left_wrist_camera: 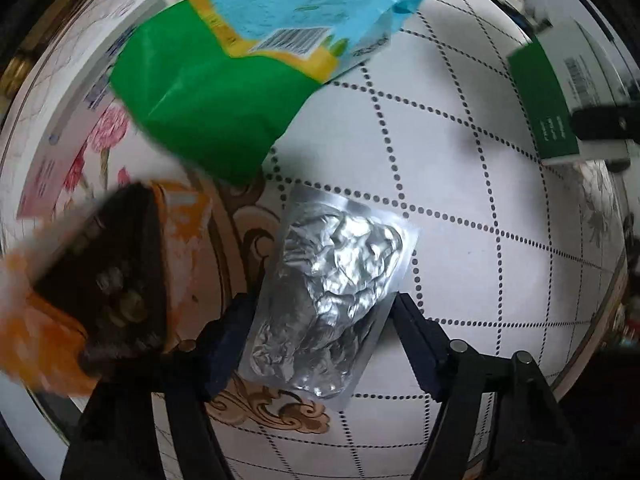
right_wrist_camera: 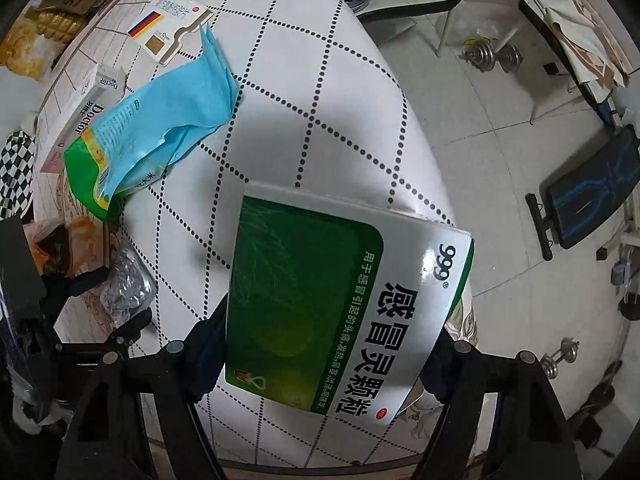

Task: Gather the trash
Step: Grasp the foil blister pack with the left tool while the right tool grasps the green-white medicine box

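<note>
A crumpled silver foil pack (left_wrist_camera: 332,292) lies between the fingers of my left gripper (left_wrist_camera: 320,332), which closes on its near end; it also shows in the right wrist view (right_wrist_camera: 128,284). My right gripper (right_wrist_camera: 320,364) is shut on a green and white medicine box (right_wrist_camera: 340,304) and holds it above the table; the box also shows in the left wrist view (left_wrist_camera: 552,100). A green and blue plastic bag (left_wrist_camera: 224,64) lies beyond the foil pack, also in the right wrist view (right_wrist_camera: 148,132). An orange wrapper (left_wrist_camera: 120,276) lies left of the foil pack.
The round table (right_wrist_camera: 320,100) has a white cloth with dotted lines. A white "Doctor" box (right_wrist_camera: 80,116) and a flat card pack (right_wrist_camera: 168,28) lie at its far side. Beyond the table's right edge are the tiled floor, dumbbells (right_wrist_camera: 492,56) and a bench (right_wrist_camera: 588,192).
</note>
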Tool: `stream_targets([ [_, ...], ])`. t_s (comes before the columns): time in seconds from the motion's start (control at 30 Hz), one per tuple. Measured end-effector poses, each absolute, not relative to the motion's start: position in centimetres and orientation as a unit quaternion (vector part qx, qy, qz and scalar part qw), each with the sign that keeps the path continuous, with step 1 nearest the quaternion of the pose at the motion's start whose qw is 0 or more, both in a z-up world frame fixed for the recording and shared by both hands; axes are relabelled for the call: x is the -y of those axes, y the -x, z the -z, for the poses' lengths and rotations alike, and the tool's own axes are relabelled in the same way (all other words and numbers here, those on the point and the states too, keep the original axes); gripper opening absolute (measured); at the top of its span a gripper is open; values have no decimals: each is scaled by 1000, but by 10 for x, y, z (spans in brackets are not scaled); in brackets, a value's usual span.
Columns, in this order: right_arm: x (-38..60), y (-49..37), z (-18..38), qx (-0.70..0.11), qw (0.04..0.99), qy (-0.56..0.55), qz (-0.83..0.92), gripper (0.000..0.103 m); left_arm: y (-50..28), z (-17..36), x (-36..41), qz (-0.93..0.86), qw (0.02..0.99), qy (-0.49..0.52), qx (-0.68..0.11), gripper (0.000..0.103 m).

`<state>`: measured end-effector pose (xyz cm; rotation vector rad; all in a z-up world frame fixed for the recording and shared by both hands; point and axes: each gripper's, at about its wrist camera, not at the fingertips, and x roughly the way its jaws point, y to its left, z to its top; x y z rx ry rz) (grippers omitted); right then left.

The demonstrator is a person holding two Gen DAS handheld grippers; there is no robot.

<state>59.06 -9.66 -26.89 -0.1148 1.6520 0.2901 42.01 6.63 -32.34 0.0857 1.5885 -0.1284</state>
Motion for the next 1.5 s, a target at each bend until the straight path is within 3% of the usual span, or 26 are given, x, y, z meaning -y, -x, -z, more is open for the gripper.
stream_targets([
  [0.07,100,-588,268,-733,666,48,-128,80,-412,324,-73,28,696,6,-717,67],
  [0.2,101,-574,264,-739,659,47,-133,80,-369,328,-96,-97,646,211,-727,67],
  [0.27,103,-564,264,-741,655,54,-139,80,-350,327,-94,-109,643,264,-711,67],
  [0.5,98,-557,261,-730,664,84,-140,80,-348,299,-81,-123,707,161,-678,68],
  [0.67,88,-569,263,-730,666,70,-136,81,-384,316,-96,-90,691,177,-695,68],
  [0.73,85,-572,268,-734,663,67,-134,81,-392,320,-92,-82,687,174,-701,75],
  [0.83,78,-574,272,-733,664,76,-130,81,-402,322,-79,-96,682,139,-712,76],
  [0.93,77,-576,276,-732,665,81,-126,81,-413,319,-57,-102,694,133,-700,74],
  [1.0,79,-575,279,-731,666,75,-128,77,-406,315,-51,-106,702,134,-692,61],
  [1.4,81,-544,266,-700,690,95,-158,76,-350,276,-41,-188,725,135,-648,61],
  [1.5,79,-527,259,-685,700,109,-171,76,-327,255,-1,-205,740,134,-626,61],
])
